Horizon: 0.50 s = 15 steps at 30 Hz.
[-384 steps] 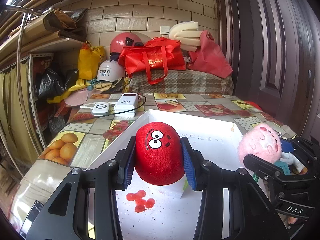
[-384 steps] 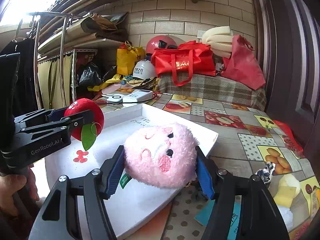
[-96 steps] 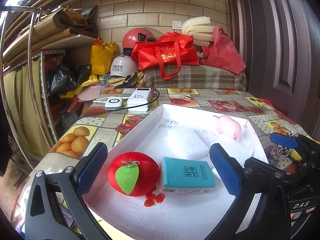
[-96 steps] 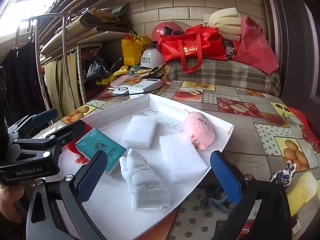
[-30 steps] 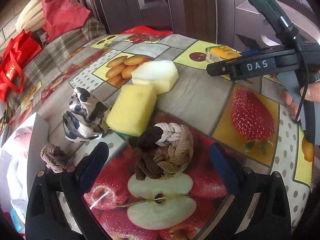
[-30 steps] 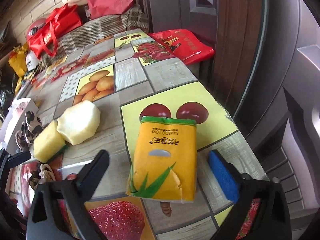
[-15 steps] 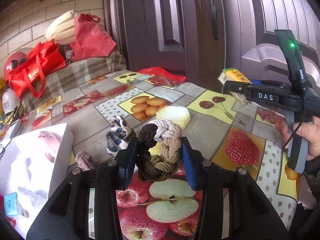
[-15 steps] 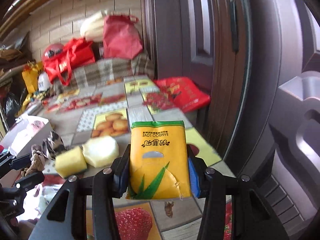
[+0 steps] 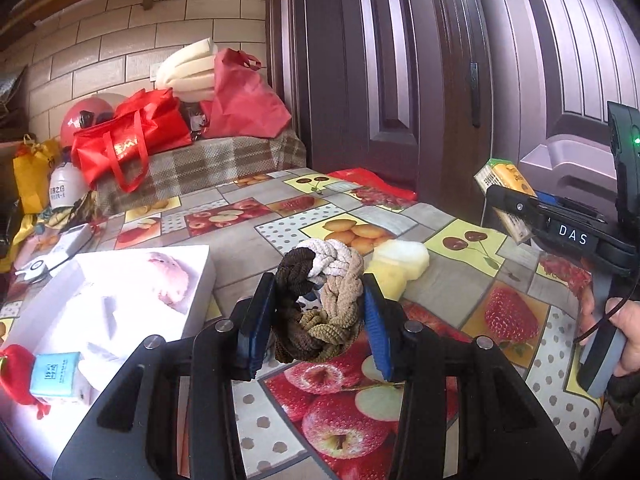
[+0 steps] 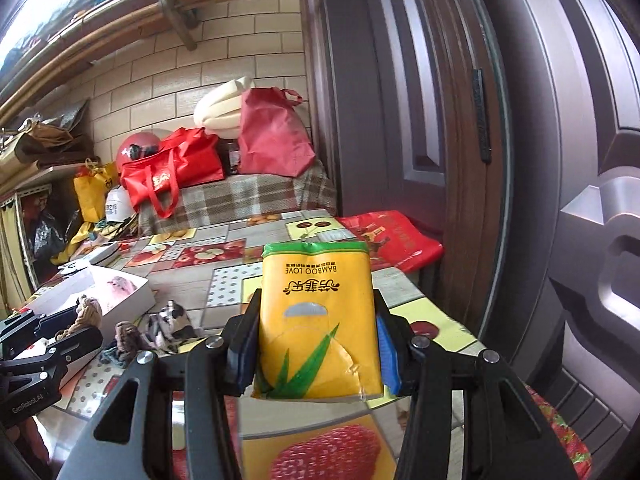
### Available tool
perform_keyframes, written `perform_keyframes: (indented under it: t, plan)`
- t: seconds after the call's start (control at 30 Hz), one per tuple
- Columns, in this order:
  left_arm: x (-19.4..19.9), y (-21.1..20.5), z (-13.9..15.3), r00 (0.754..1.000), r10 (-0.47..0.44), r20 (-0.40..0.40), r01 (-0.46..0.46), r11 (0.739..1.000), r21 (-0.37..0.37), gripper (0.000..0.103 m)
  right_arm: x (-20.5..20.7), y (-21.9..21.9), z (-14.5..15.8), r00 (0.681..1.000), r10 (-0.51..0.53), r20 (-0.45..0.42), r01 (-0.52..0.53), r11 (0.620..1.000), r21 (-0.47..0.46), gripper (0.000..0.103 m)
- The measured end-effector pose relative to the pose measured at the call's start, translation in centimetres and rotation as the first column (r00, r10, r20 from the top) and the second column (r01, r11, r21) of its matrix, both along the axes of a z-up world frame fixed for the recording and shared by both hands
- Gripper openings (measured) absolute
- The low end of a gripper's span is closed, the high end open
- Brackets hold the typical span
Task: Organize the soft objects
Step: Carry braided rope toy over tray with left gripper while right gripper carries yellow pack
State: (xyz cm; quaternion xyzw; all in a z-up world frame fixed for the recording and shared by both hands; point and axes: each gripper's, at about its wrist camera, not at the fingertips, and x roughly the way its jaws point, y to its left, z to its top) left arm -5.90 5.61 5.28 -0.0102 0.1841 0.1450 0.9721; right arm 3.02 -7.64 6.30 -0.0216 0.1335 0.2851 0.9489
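Note:
My left gripper (image 9: 318,322) is shut on a braided brown, white and tan rope knot (image 9: 320,304) and holds it above the fruit-print table. My right gripper (image 10: 316,344) is shut on a yellow tissue pack (image 10: 318,320), lifted off the table; the pack also shows in the left wrist view (image 9: 506,200). The white tray (image 9: 200,280) at the left holds a pink plush (image 9: 168,278), a teal tissue pack (image 9: 54,372), a red plush (image 9: 14,372) and white foam pieces.
A yellow sponge (image 9: 386,280) and a white sponge (image 9: 402,258) lie on the table behind the knot. A small brown knot (image 10: 126,336) and a spotted cloth (image 10: 168,328) lie near the tray. A dark door stands at the right; bags are piled at the back.
Both grippers have risen a little with their loads; the view now shows more of the room and the tray. The knot and the tissue pack stay gripped.

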Motion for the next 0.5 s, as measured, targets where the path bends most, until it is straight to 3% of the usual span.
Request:
perform_keyframes:
  t: [0.5]
  plan:
    - [-4.9,3.1,0.0,0.997,0.069,0.029,-0.067,0.997,-0.048,0.042,-4.8,5.4,-0.5,0.989,0.148,0.022,-0.146,0.987,-0.066,0.049]
